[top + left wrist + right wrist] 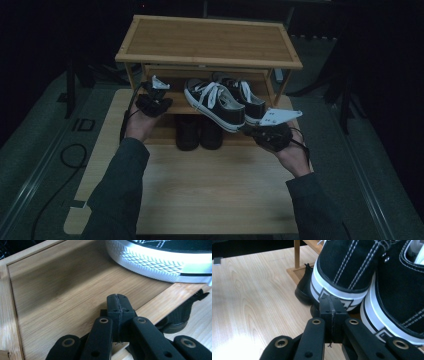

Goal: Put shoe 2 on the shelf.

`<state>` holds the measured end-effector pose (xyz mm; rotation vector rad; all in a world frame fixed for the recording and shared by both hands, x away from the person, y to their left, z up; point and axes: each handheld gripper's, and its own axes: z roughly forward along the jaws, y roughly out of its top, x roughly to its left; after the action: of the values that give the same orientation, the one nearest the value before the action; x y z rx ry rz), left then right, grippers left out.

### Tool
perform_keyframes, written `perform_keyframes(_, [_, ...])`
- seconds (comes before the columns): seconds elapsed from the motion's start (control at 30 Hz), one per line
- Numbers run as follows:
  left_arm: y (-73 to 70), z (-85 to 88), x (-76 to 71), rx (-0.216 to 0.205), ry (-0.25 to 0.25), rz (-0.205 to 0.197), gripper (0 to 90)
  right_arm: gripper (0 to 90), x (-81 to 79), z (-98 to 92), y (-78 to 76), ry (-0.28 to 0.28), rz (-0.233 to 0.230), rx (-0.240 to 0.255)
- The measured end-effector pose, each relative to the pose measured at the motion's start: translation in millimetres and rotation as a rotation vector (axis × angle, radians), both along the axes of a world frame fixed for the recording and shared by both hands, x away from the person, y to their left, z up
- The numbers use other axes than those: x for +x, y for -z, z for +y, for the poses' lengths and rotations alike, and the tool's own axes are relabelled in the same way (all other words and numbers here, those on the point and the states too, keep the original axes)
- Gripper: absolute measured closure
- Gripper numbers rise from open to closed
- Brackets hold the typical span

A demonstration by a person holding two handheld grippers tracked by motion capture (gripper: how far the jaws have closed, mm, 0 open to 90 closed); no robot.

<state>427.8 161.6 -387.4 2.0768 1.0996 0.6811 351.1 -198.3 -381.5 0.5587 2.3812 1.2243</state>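
The right gripper [331, 305] has its 2 jaws pressed flat together with nothing between them, its tips just at the white heel rim of the nearer of 2 black-and-white sneakers [352, 270]. In the high view this gripper [248, 129] sits at the right front of the pair [222, 102], which rests on the middle shelf [180, 106] of a wooden shoe rack [207, 40] standing on the desk [210, 185]. The left gripper [118, 303] is likewise closed on nothing, hovering over the bare wood of that shelf, with a sneaker's white ribbed sole [155, 267] just ahead. From above, it [161, 102] is left of the sneakers. A pair of dark boots [199, 132] stands below the shelf.
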Motion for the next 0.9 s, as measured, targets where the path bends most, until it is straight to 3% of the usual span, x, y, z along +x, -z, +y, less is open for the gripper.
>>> perform_keyframes(0.37, [0.7, 0.6, -0.1, -0.002, 0.003, -0.001, 90.0, 90.0, 1.1, 1.4, 1.5, -0.005, 0.014, 0.003])
perform_keyframes(0.67, [0.9, -0.7, -0.8, 0.002, -0.004, -0.003, 90.0, 90.0, -0.8, 22.0, 1.6, -0.077, 0.008, 0.007])
perform_keyframes(0.9, [0.9, -5.2, -2.3, 0.036, -0.014, -0.016, 90.0, 90.0, -0.5, 38.2, 1.2, -0.127, 0.007, 0.01])
